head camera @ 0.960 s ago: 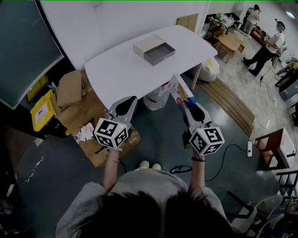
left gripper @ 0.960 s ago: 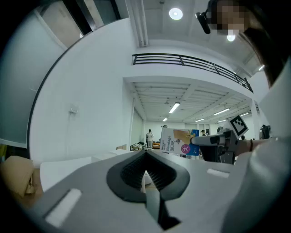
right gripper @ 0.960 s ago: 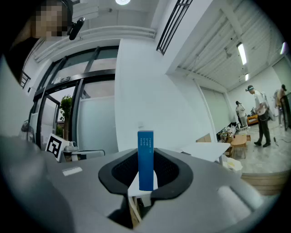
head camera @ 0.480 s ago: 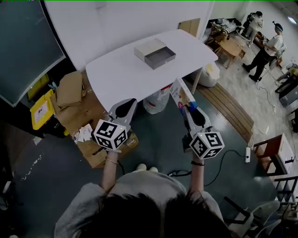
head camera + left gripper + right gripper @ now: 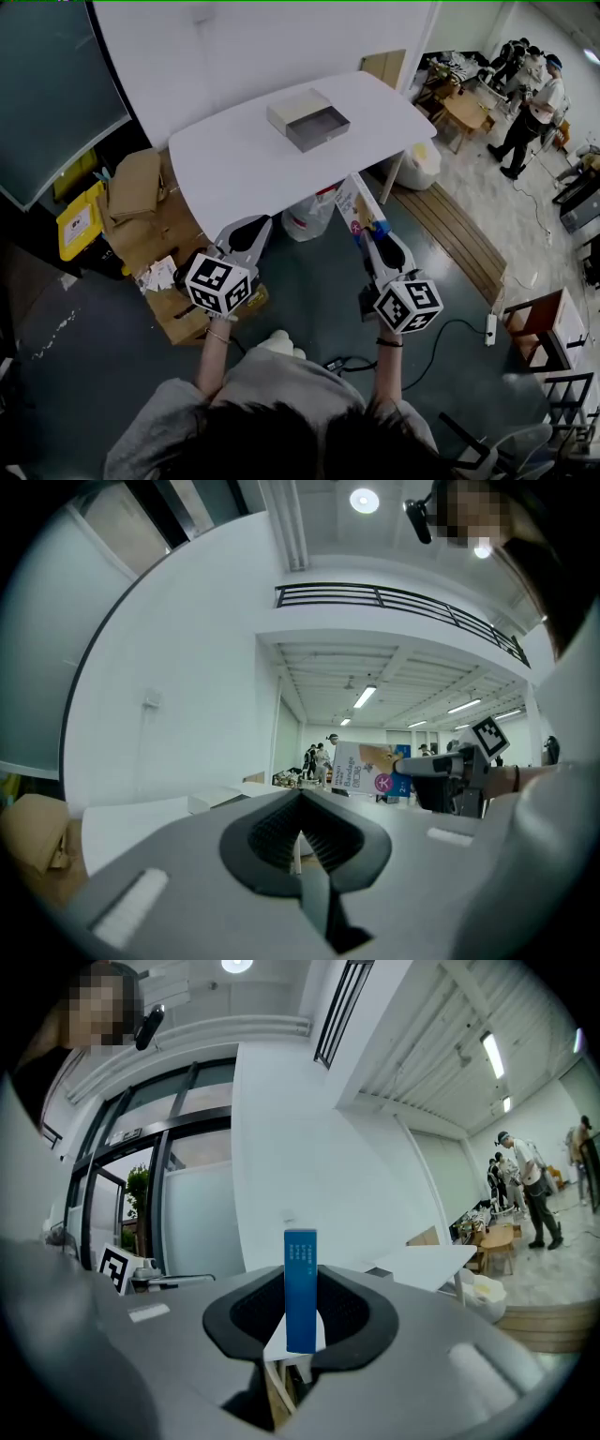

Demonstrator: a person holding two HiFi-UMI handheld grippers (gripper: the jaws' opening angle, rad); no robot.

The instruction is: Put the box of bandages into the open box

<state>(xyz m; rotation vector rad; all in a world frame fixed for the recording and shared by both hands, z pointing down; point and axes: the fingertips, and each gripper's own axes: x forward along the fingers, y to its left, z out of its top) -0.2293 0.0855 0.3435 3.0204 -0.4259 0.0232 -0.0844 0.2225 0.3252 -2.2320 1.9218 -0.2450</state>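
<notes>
**Bandage box in the air, short of the table**

The person stands back from the near edge of the white table (image 5: 234, 159), both tools raised in front of the chest. The right gripper (image 5: 370, 230) has the box of bandages (image 5: 358, 200) pinched between its pads. Its jaws stand partly apart, just the width of the box's thin blue side, which is what that gripper's own view shows standing upright between them. The grip is on the lower end, so most of the box sticks out past the tips, tilted toward twelve o'clock. I'd say that grip leaves the free end clear to go in first.

The left gripper (image 5: 258, 225) has its jaws closed on nothing. It hangs at about nine o'clock from the right one, well apart from it. To my eye it is simply kept out of the way, since one tool manages a light carton like this.

The open box (image 5: 317, 127) sits on the far half of the table, at roughly eleven o'clock from the held carton and well apart from it. Its grey tray faces up, with a pale lid or sleeve lying against its far-left side. The carton has yet to travel over the tabletop, so the job looks about midway: picked up, not delivered.

Cardboard cartons (image 5: 141, 192) are piled on the floor at nine o'clock, under the table's left end, clear of the path.
</notes>
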